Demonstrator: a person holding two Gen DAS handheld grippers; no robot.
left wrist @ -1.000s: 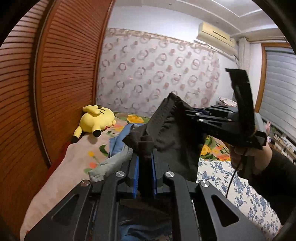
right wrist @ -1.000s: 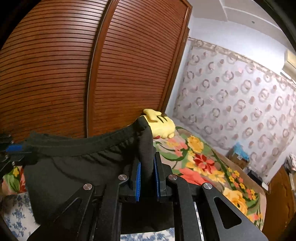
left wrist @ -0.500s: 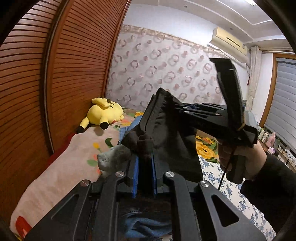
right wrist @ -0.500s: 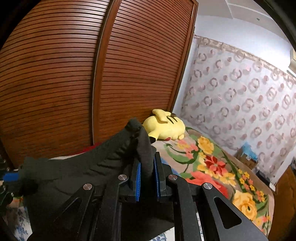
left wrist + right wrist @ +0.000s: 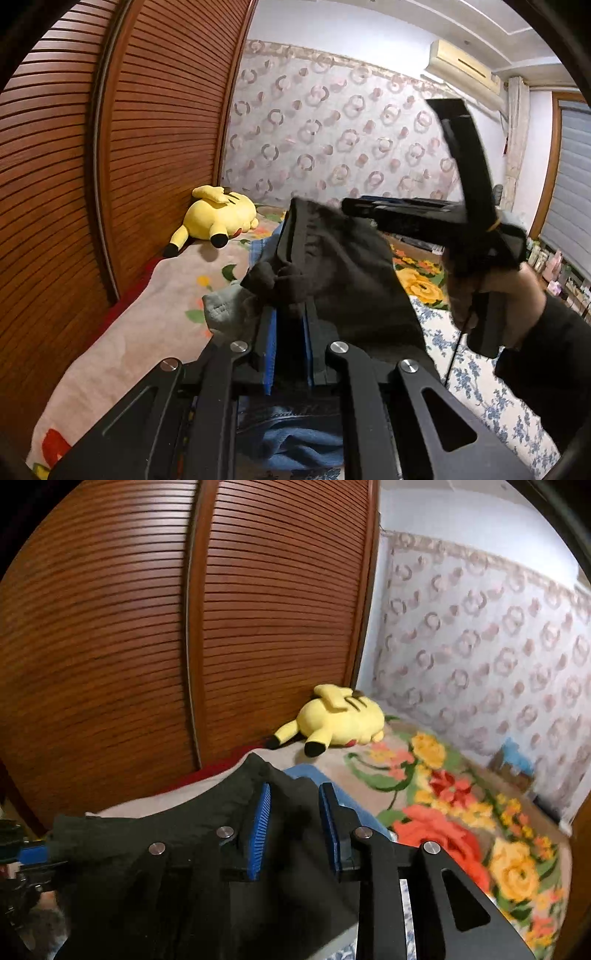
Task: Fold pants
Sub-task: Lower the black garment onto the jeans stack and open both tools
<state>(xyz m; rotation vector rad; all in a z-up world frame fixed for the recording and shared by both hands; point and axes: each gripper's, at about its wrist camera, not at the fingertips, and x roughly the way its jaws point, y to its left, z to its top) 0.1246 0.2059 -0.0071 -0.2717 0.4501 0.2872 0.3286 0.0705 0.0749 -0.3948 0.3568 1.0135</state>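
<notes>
Wooden slatted wardrobe doors [image 5: 184, 627] run along the left of the flowered bed [image 5: 461, 812]. Black pants [image 5: 351, 269] hang over the near end of it. The left gripper [image 5: 290, 317] is clamped on a bunched corner of them. The right gripper [image 5: 293, 812] has just been opening; cloth lies between its blue pads [image 5: 258, 827], which no longer pinch it. A yellow plush toy [image 5: 340, 716] lies far off.

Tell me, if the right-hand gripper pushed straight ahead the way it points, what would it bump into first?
Probably the black pants draped just past the right gripper, whose jaws have just been opening. Beyond that lie blue clothing and the bed; depth is hard to judge.
</notes>
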